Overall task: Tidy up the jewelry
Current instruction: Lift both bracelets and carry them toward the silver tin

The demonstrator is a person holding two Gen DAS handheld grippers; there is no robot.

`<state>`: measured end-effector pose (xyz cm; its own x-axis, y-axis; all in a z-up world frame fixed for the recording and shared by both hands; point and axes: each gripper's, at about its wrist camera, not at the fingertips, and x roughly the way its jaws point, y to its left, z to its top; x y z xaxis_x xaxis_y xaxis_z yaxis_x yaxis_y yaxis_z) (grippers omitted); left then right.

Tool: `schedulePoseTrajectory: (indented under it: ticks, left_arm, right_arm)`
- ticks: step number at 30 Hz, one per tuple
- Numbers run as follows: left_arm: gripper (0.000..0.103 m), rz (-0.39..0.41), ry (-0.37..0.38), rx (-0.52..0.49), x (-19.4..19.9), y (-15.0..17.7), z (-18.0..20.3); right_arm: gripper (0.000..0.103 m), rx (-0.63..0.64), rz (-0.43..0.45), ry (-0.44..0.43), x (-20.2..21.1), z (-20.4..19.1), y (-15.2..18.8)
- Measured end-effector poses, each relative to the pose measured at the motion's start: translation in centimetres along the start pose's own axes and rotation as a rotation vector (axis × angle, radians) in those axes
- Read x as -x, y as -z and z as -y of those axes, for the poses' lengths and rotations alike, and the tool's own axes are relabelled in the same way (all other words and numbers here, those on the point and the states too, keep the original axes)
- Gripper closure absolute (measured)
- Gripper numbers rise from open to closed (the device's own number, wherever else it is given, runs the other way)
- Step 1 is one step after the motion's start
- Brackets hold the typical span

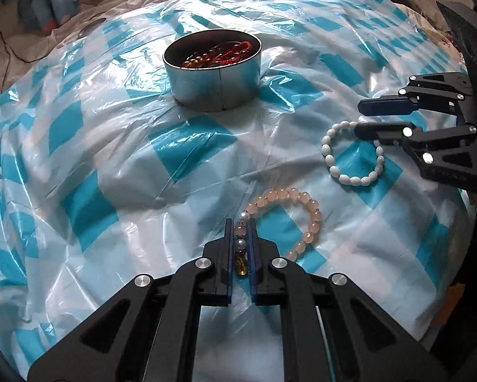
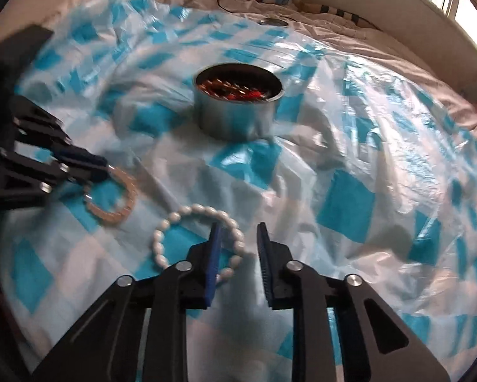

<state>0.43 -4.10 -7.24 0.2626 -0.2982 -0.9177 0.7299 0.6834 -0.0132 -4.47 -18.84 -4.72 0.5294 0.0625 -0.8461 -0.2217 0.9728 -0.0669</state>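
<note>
My left gripper (image 1: 241,248) is pinched tight on the pink bracelet (image 1: 289,222), right at the end with the pearl beads and the little yellow charm. The rest of the pink bracelet lies on the blue and white plastic sheet (image 1: 111,159) that covers the bed.

My right gripper (image 2: 238,242) is part way apart. One finger sits inside the ring of the white bracelet (image 2: 187,235) and the other finger sits outside it, so one side of the ring is between them. I do not think the pads press on the beads yet.

The round tin (image 1: 213,70) sits further back on the sheet, with red and amber beads already in it. Both bracelets should go there, I think.

What could go wrong? The beads are round and smooth. They could roll out from my pads when I lift. The sheet is thin and crinkly, so I could pinch it too and drag it, and that could tip the tin. My two grippers are near each other and could bump on the way to the tin.
</note>
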Motion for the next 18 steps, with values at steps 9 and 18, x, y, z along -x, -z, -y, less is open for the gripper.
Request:
schedulePoseTrajectory:
  ticks: [9,18]
  left_arm:
    - [0.095,-0.007,-0.007,-0.016,-0.5,0.1,0.4]
    - [0.096,0.117,0.192,0.099,3.4,-0.9,-1.6]
  right_arm:
    - [0.095,0.052,-0.029,0.002,-1.0,-1.5,0.1]
    - [0.095,-0.323,0.160,-0.410,2.8,3.3,-0.9]
